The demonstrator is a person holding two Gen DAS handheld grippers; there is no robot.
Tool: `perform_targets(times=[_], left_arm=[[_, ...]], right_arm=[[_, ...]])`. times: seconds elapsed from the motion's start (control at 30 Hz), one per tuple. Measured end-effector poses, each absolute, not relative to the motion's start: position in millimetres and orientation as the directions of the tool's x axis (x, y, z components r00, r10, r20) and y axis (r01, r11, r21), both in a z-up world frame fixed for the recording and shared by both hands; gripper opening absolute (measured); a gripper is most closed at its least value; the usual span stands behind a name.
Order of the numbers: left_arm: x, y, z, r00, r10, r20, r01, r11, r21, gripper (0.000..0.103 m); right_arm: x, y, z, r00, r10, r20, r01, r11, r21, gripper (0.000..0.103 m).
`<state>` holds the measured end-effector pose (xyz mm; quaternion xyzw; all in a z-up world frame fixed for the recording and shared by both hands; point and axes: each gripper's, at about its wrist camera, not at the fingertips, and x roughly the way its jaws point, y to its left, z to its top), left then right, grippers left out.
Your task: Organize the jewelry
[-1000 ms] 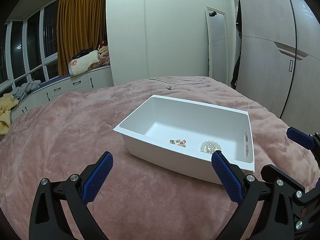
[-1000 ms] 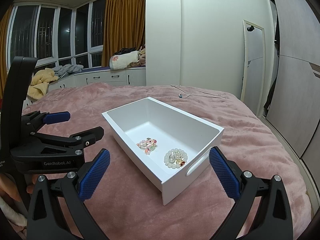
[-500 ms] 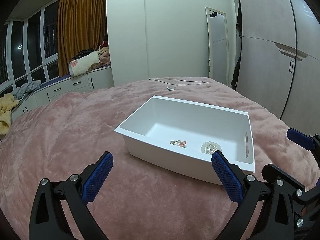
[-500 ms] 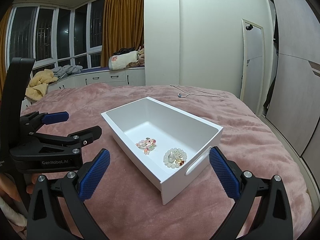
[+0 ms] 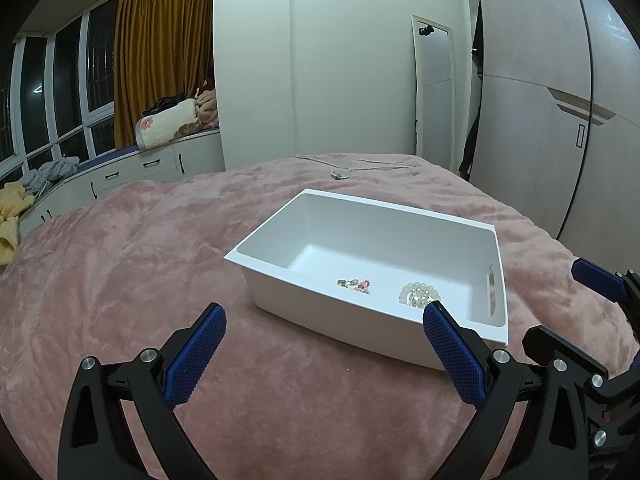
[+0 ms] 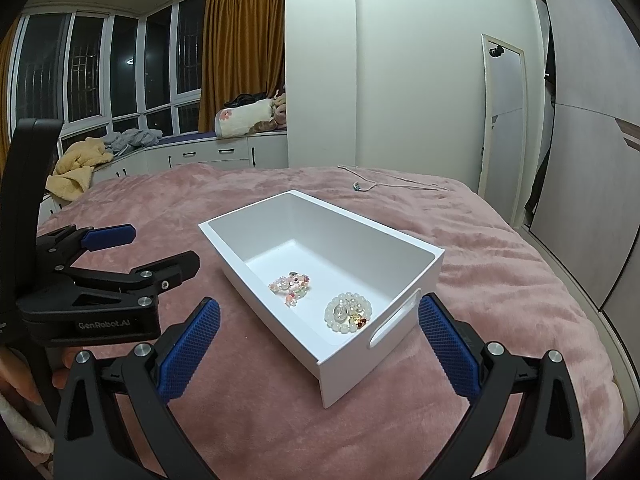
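The bed [image 6: 480,280] wears a plush pink cover, soft and matt, its nap lying in streaks. On it the white box [image 6: 400,248] looks like smooth plastic with a dull sheen. Inside, a milky bead bracelet [image 6: 348,313] shines like polished stone or glass beside a pinkish bead cluster [image 6: 290,285]. Each tool has matt black plastic arms, bright metal screws and blue knurled rubbery pads [image 6: 188,354].

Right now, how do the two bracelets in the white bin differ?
The white bead bracelet lies as a neat closed ring near the bin's handle-slot end; the pink bead bracelet is bunched up loosely, further from that end. The white one's beads look larger and uniform, the pink one's mixed. Both rest on the bin floor, apart.
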<state>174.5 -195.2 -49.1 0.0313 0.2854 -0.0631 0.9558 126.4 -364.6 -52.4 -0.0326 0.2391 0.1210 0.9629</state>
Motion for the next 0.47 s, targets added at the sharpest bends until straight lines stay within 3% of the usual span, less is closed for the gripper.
perform_targets(times=[0.47], left_arm=[[175.3, -198.4, -51.5, 0.829, -0.086, -0.552, 0.129, 0.991, 0.04, 0.1]], right_arm=[[126.9, -365.0, -52.4, 0.858, 0.215, -0.467, -0.247, 0.969, -0.008, 0.098]])
